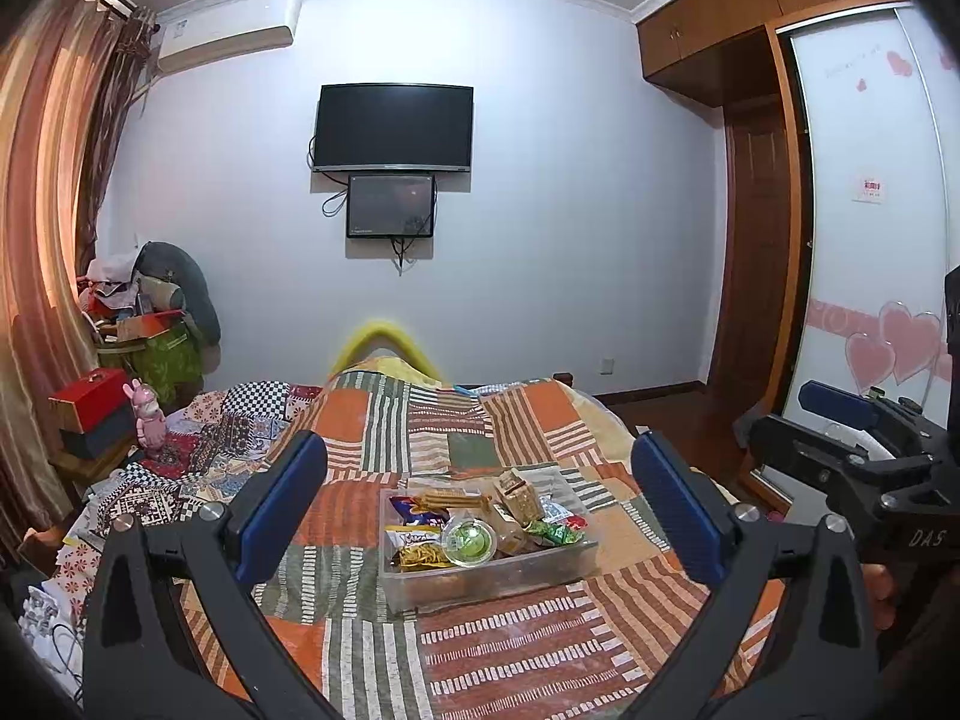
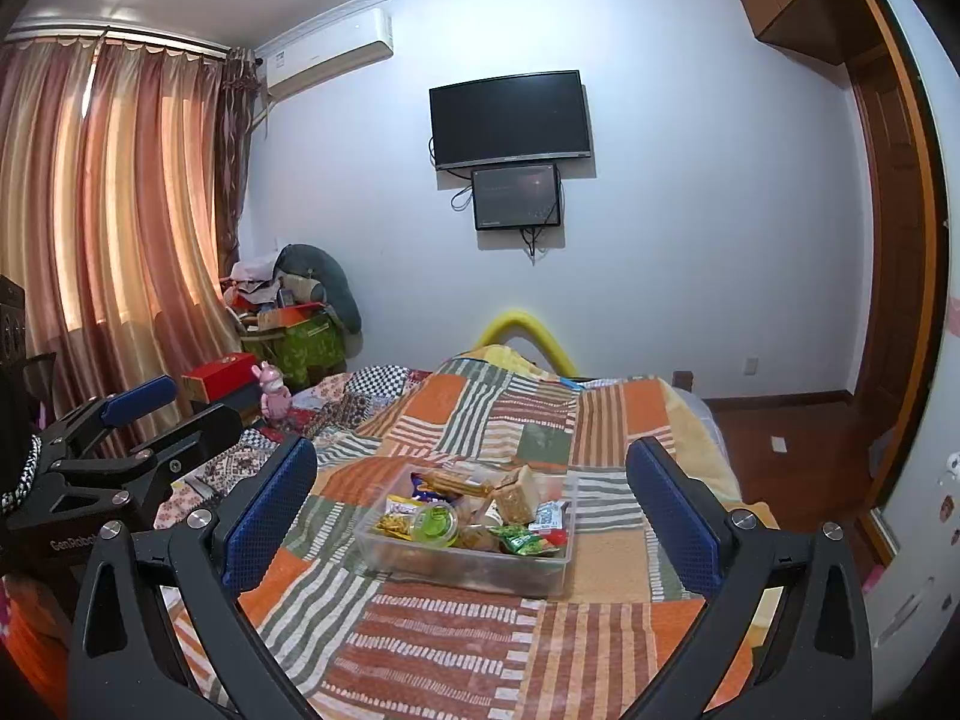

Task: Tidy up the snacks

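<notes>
On the bed's patchwork quilt (image 1: 456, 420), mid-scene, sits a clear bin (image 1: 480, 576) w/ snack packs & a green-lidded cup (image 1: 471, 540). Left claw (image 1: 480, 516) & right claw (image 2: 474, 522) both hover near it, spread wide, empty. Far wall: TV (image 2: 510, 119); far left: pink bunny toy (image 1: 149, 417), red box (image 1: 90, 399).

Home bedroom: bed (image 1: 456, 420) w/ patchwork quilt, wall TV (image 1: 394, 127), AC unit (image 1: 228, 30) above curtains (image 2: 108, 198), built-in wardrobe (image 1: 750, 60) w/ heart decals, clutter pile (image 2: 288, 312) in far corner.
</notes>
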Tool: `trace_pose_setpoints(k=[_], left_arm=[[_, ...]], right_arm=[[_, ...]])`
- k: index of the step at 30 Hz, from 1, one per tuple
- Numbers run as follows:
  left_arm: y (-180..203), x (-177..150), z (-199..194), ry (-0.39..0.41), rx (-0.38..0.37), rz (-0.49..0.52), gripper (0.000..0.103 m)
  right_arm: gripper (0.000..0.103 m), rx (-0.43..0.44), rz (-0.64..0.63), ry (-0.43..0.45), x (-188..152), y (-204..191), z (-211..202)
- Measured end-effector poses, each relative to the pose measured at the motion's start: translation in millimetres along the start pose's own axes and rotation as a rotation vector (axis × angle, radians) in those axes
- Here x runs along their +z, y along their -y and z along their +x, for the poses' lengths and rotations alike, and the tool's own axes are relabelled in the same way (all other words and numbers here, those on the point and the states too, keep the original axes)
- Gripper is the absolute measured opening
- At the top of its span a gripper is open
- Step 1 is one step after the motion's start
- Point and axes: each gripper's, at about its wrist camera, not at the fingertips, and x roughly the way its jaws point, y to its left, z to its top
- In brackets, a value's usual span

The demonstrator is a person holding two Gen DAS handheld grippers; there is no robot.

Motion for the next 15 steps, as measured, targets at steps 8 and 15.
trace_pose_setpoints(k=[8, 15], left_arm=[[-2.2, -0.7, 1.4, 0.0, 0.005, -0.003, 0.103], [-0.3, -0.7, 0.8, 0.003, 0.004, 0.0, 0.103]], right_arm=[[0.103, -0.002, 0.004, -0.003, -2.6, 2.7, -1.6], [0.103, -0.003, 0.006, 0.001, -3.0, 4.1, -3.3]])
